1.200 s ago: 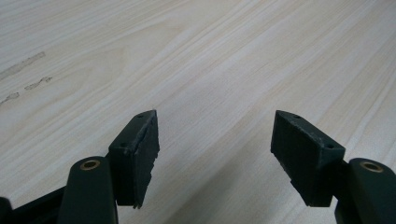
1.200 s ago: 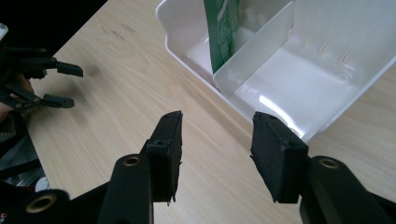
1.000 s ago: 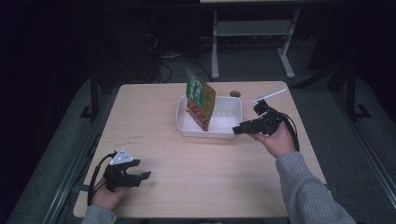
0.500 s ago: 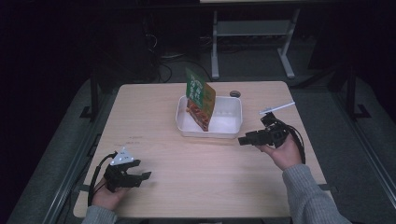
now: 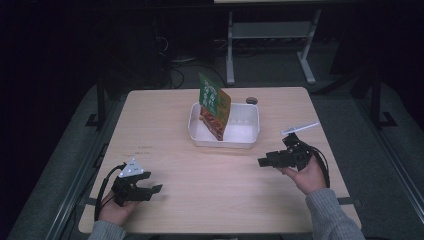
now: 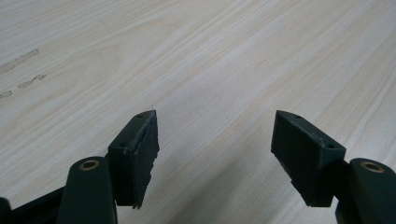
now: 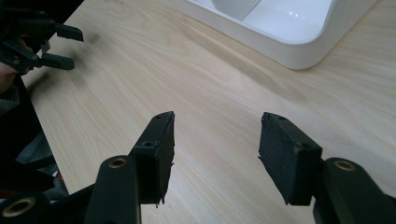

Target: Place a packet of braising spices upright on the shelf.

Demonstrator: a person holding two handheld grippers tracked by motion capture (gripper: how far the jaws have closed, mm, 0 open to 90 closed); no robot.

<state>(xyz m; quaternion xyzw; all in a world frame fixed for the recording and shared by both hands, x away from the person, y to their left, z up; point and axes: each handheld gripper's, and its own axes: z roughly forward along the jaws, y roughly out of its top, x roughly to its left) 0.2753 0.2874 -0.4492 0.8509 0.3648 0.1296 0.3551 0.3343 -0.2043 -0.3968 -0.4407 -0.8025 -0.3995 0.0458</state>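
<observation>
A white tray (image 5: 235,145) sits at the middle of the wooden table (image 5: 200,200). A green and orange snack bag (image 5: 214,105) stands upright in its left half. My right gripper (image 5: 262,162) hovers low over the table, right of and nearer than the tray, pointing left. Its jaws have just been opening and hold nothing. In the right gripper view the open gripper (image 7: 215,140) is over bare wood, with the tray's corner (image 7: 299,42) ahead. My left gripper (image 5: 152,189) rests at the near left, open and empty. In its own view the gripper (image 6: 215,140) frames bare tabletop.
A small dark round object (image 5: 251,100) lies behind the tray near the far edge. A thin white strip (image 5: 300,128) lies on the table beyond the right hand. In the right gripper view the left gripper (image 7: 77,49) shows far off by the table's edge.
The right hand has drawn back from the tray's right side toward the near right and come lower. Its jaws stand wider. The left hand has kept still.
</observation>
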